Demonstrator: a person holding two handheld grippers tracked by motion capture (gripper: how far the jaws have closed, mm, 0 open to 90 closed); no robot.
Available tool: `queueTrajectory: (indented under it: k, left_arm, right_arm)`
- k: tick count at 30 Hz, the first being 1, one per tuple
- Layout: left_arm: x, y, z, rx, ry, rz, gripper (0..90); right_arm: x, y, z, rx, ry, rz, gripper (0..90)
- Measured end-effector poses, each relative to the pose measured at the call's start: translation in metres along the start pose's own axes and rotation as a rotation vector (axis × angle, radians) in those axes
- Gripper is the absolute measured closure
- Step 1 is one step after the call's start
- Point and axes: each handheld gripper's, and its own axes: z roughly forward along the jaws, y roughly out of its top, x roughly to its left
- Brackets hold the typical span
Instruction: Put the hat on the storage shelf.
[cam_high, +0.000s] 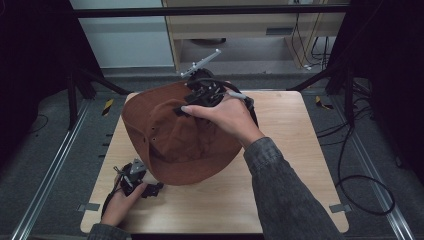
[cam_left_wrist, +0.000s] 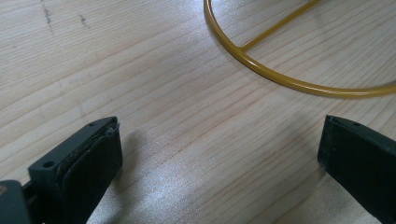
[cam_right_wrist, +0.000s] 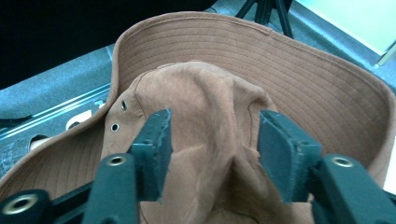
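Note:
A brown bucket hat (cam_high: 175, 135) hangs tilted over the left half of the wooden table (cam_high: 295, 150), its brim low near the front left. My right gripper (cam_high: 200, 97) grips it from the far side. In the right gripper view that gripper (cam_right_wrist: 212, 149) is shut on a bunched fold of the hat's crown (cam_right_wrist: 205, 107), with the stitched brim (cam_right_wrist: 299, 70) curving behind. My left gripper (cam_high: 153, 190) rests on the table at the front left, just below the brim. In its own view the left gripper (cam_left_wrist: 219, 154) is open over bare wood, short of a thin yellow wire ring (cam_left_wrist: 280, 79).
Black cables (cam_high: 360, 180) trail on the floor at the right. Dark stand legs (cam_high: 325, 75) and a wooden cabinet (cam_high: 240, 30) stand behind the table. A metal rail (cam_high: 45, 185) runs along the floor at the left. The table's right half is bare wood.

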Motion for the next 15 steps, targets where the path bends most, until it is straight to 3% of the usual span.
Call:
queueTrajectory:
  k: [7,15]
  left_arm:
    - [0.0,0.0,0.0,0.0,0.0,0.0,0.0]
    - [0.0,0.0,0.0,0.0,0.0,0.0,0.0]
  right_arm:
    - [0.0,-0.003,-0.01,-0.036,-0.03,-0.004,30.2]
    - [-0.003,-0.014,-0.033,-0.086,-0.074,0.0,18.4]
